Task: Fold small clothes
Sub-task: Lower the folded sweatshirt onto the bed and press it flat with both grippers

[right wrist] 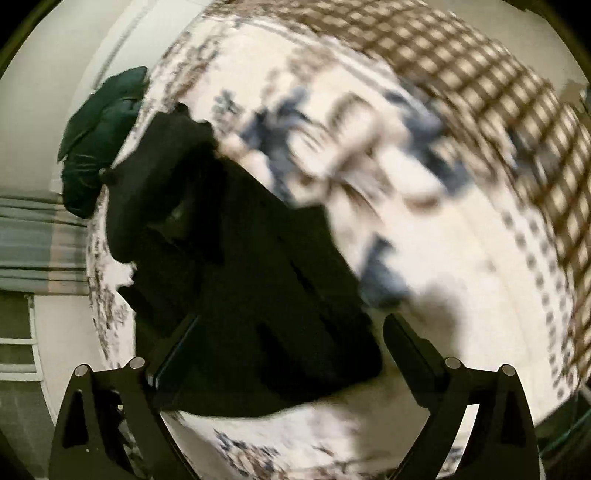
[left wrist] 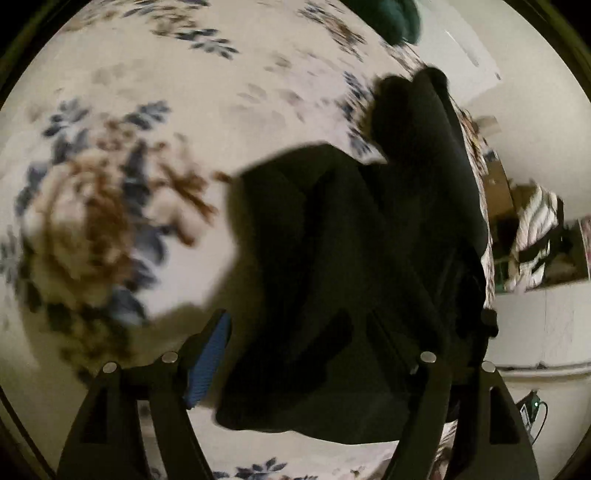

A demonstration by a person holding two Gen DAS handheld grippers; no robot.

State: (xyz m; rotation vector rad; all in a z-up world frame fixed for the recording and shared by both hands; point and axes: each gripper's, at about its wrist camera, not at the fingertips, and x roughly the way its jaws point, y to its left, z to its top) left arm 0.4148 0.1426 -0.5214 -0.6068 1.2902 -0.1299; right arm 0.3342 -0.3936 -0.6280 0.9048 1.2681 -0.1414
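A small black garment (left wrist: 332, 258) lies on a floral bedspread (left wrist: 129, 110). In the left wrist view it fills the middle and right, lying between and over my fingers. My left gripper (left wrist: 306, 343) is open, its blue-padded left finger (left wrist: 207, 365) clear of the cloth; the right finger is dark against the garment. In the right wrist view the same black garment (right wrist: 251, 288) spreads from centre to upper left. My right gripper (right wrist: 288, 354) is open and straddles the garment's near edge. Both views are motion-blurred.
A dark green garment (right wrist: 99, 140) lies at the bed's far edge, also in the left wrist view (left wrist: 399, 18). A brown chequered border (right wrist: 480, 92) runs along the bedspread. The bed edge, white wall and cluttered furniture (left wrist: 535, 240) lie to the right.
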